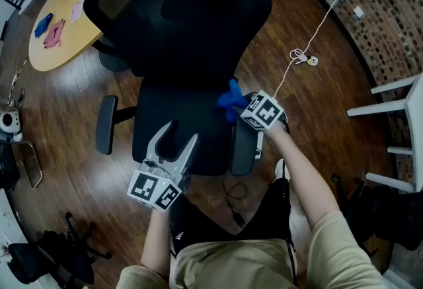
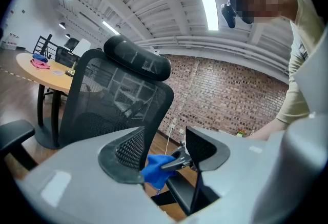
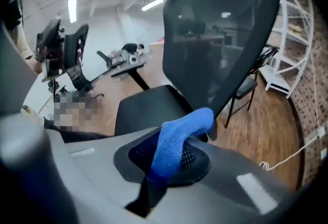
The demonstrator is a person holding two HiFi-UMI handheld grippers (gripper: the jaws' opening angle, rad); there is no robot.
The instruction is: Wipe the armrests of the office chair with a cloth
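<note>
Wood floor (image 1: pixel 317 102), office chair (image 1: pixel 192 23): right tool (image 3: pixel 165 162) pinches blue cloth (image 3: pixel 180 136), left tool (image 1: pixel 177 135) half-open, empty.

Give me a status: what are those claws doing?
Right gripper shut on blue cloth, by right armrest. Left gripper open, empty, over seat. Nothing blocking.

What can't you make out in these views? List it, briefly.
- Head view: whether the blue cloth touches the right armrest; the right gripper covers that spot.
- Head view: the chair's base; the seat hides it.
- Head view: what the pink thing on the yellow table is; too small.
- Right gripper view: the armrest; the gripper's own body fills the bottom of the picture.
</note>
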